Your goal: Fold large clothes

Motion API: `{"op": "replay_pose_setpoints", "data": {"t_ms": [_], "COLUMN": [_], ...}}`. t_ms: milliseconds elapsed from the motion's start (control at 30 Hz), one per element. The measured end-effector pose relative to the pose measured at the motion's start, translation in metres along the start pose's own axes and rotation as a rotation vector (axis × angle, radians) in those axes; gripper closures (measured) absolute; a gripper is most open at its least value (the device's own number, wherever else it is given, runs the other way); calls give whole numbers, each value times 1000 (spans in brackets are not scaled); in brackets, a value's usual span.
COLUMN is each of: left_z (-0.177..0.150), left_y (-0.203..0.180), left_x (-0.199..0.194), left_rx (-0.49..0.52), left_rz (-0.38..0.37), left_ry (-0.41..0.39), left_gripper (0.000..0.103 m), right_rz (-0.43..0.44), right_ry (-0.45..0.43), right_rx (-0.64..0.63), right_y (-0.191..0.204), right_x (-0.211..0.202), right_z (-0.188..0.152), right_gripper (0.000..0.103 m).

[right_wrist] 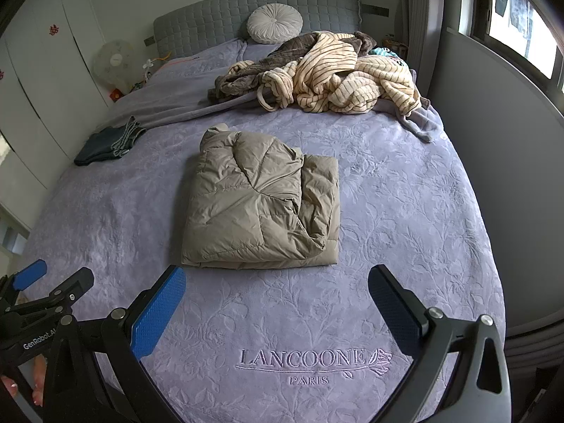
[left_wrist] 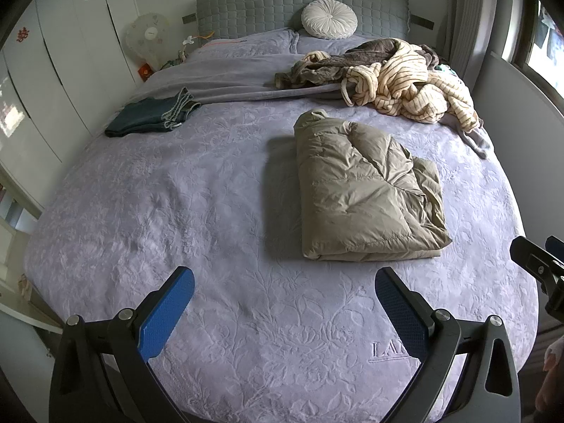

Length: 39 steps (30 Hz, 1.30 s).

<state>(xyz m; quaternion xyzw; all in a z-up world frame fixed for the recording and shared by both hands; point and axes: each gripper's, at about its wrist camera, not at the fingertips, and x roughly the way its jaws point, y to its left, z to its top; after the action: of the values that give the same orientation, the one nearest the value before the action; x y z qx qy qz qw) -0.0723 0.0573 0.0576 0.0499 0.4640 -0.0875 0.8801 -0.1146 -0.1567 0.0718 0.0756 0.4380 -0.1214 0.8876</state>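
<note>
**Down jacket folded on bed; both grippers clear**

Nearest, the left gripper (left_wrist: 283, 298) and right gripper (right_wrist: 276, 296) hover over the bed (right_wrist: 405, 211), jaws spread, holding nothing. Beyond them, mid-bed, lies the khaki down jacket (right_wrist: 262, 204), folded into 1 puffy rectangular bundle. Judged light, soft, slippery and springy; best pinched through its stacked near edge. Farther back, 1 folded pair of jeans (left_wrist: 151, 114) and an unfolded striped robe (right_wrist: 338, 77).

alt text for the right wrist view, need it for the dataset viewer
A folded khaki puffer jacket lies mid-bed on a lilac embossed bedspread, just beyond the open right gripper, which holds nothing. Behind it sits a rumpled pile of striped robes; folded jeans lie far left, and the left gripper shows at the lower left.
</note>
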Motion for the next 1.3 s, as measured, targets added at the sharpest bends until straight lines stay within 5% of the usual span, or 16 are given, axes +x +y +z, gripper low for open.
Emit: {"op": "replay_pose_setpoints", "data": {"t_ms": [1300], "left_z": [-1], "left_y": [1], "left_x": [-1], "left_rx": [1], "left_rz": [-2], "left_ry": [-1], "left_gripper": [0], "right_rz": [-3], "right_ry": [-1], "right_rx": [8], "right_y": [3], "right_x": [-1], "right_z": [-1], "right_gripper": [0]}}
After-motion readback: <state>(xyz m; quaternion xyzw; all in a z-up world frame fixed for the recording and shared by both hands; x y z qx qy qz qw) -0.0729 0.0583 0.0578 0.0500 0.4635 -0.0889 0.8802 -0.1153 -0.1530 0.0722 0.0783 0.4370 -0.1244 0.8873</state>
